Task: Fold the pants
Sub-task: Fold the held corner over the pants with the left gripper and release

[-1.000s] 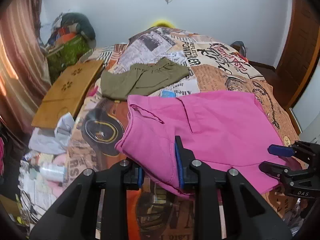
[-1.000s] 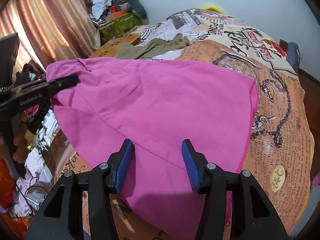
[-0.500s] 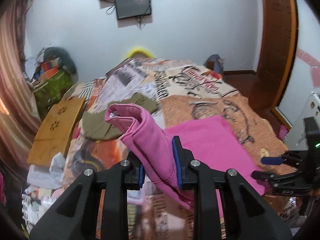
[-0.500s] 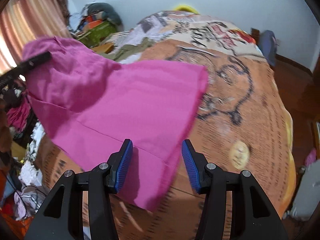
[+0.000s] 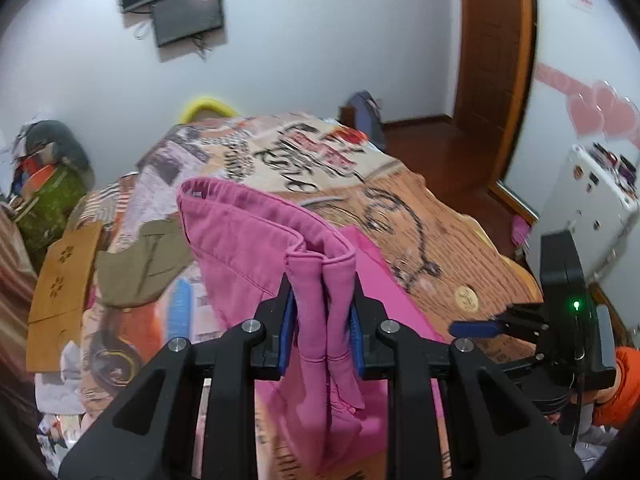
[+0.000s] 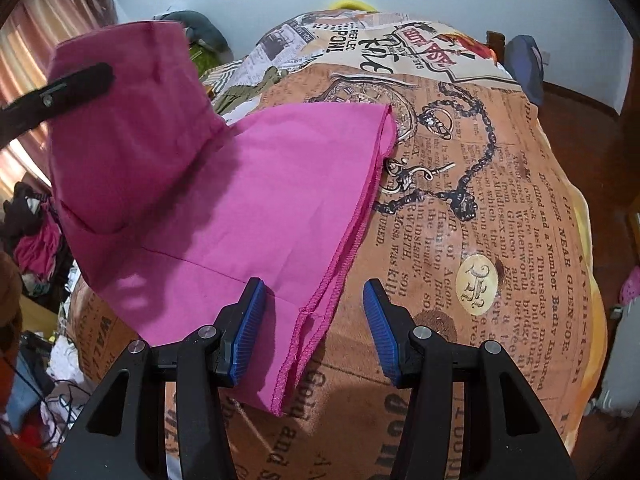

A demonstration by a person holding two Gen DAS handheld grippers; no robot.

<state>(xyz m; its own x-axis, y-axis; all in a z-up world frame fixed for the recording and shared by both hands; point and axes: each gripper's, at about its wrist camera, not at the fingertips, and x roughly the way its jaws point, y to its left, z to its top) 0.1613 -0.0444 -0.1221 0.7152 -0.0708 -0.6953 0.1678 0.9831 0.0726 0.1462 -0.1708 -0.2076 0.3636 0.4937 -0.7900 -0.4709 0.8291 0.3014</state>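
Left hand-held gripper [image 5: 322,308] pinches the bunched waistband of the soft pink cotton pants [image 6: 256,184], lifted above the printed bed cover [image 6: 500,208]; right hand-held gripper [image 6: 314,330] stands half open, empty. Light, limp cloth: grip hems.

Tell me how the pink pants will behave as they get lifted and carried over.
Probably floppy: the pink pants bunch into folds where the left hand-held gripper is shut on them. Likely light, since one pinch raises that end. The hem sags off the bedspread, so it may drag.
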